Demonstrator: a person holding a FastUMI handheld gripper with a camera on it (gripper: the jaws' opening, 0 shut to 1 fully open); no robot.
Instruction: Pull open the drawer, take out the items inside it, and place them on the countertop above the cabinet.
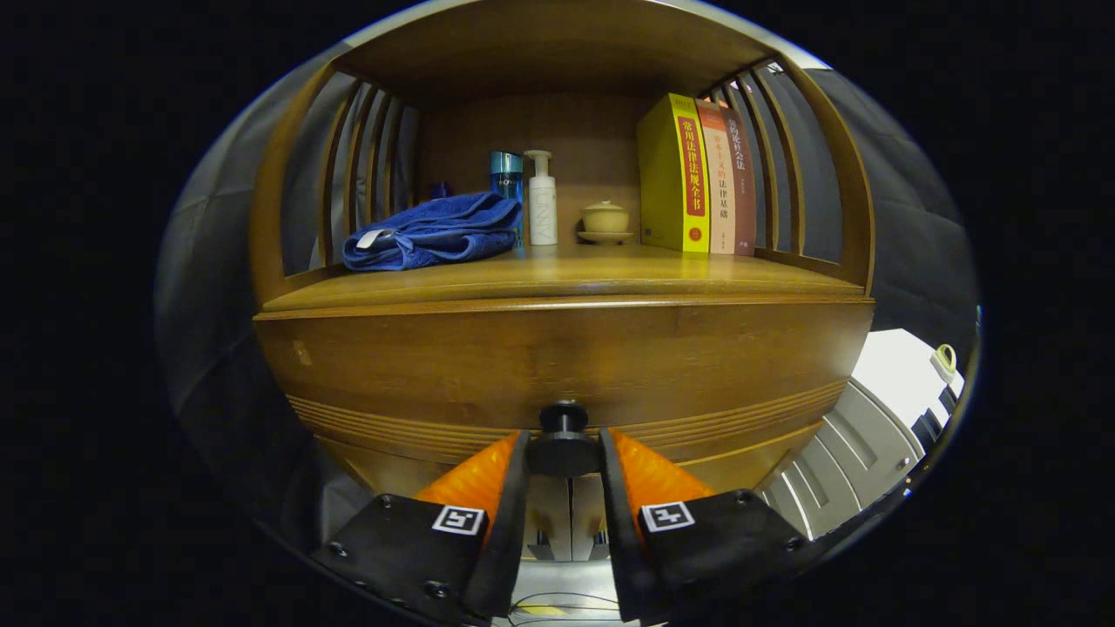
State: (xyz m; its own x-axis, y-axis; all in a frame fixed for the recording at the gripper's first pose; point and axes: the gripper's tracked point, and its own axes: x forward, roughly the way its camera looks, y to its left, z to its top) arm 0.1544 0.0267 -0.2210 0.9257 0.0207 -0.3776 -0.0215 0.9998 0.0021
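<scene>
I have the gripper on the drawer, jaws clenched either side of its dark knob. The drawer front looks flush with the cabinet, so I judge the pull not yet begun. Its contents are hidden; emptying them onto the surface above remains.

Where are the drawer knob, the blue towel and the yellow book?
drawer knob (564, 453), gripper view: its round head, between the gripper (564, 448) fingers.
blue towel (440, 231), gripper view: middle of the folded cloth.
yellow book (672, 174), gripper view: its spine.
</scene>
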